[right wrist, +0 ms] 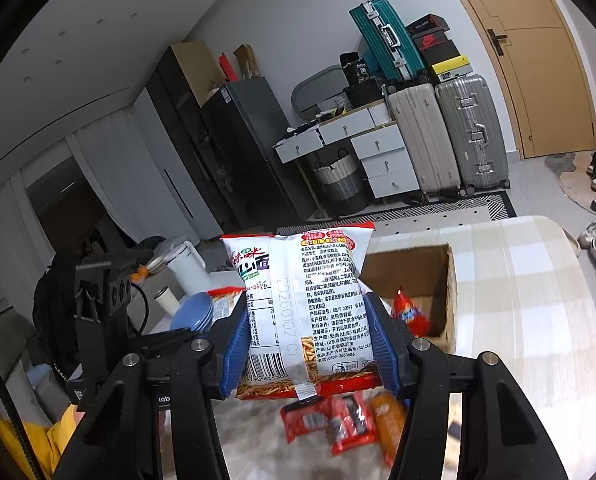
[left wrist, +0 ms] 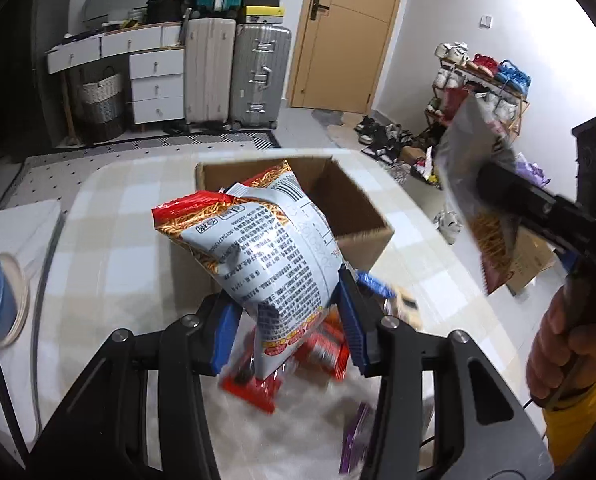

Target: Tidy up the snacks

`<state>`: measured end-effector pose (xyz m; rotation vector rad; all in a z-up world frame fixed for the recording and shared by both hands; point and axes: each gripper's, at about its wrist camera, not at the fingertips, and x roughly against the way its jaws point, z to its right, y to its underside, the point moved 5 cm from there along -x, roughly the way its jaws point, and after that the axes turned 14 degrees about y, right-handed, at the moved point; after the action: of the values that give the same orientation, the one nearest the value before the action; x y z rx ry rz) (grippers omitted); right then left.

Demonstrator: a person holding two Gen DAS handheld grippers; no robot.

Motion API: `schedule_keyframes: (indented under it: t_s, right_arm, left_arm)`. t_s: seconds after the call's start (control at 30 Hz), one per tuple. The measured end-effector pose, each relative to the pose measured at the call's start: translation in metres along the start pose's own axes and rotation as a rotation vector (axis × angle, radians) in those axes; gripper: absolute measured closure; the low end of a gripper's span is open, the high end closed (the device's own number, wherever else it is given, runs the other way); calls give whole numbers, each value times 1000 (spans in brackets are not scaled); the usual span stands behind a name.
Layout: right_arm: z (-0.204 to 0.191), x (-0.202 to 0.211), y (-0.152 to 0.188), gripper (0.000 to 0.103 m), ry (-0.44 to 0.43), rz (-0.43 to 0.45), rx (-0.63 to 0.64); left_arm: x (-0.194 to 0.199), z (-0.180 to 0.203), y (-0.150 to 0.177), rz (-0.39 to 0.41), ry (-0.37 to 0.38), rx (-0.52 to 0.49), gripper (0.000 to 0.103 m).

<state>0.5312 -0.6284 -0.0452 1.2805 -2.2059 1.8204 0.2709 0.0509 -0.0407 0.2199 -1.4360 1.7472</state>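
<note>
**Left wrist view: a noodle bag in each hand**

My left gripper [left wrist: 290, 316] jaws pinch a white-and-red noodle-snack bag [left wrist: 266, 248]; my right gripper [right wrist: 309, 344] clamps its twin [right wrist: 305, 300]. A cardboard box [left wrist: 361, 216] sits at twelve o'clock on the checked bench [left wrist: 110, 216]; loose red packets [right wrist: 329, 420] lie below. Suitcases [left wrist: 238, 68] line the wall.

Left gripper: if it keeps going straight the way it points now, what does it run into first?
Probably the cardboard box: the left gripper, shut on a noodle snack bag, points at its open top. The bag would arrive first. Depth is uncertain.
</note>
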Motion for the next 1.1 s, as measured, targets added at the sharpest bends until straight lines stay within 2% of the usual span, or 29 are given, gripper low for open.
schedule_keyframes:
  t_s: [0.17,0.47,0.57,0.77,1.1]
  right_arm:
    - [4,-28,-20,48,0,-45,-3]
    - [20,-89,-45,48,57,-113,9]
    - [27,-110,-46,48,76,-145,1]
    - [43,-141,-43,48,108,-197,-23]
    - [58,-166,-23,48,133,-256,-47]
  left_arm:
    - [-18,-15,-42,11,5,-4,61]
    - [-82,-48,-97,-59,-1,30,61]
    - [-109,-50,-106,-89,-22,-2,61]
    - [-157,-59,-115,-148,-19,-5,60]
    - [-196,-77,-105,-199,-36,11,60]
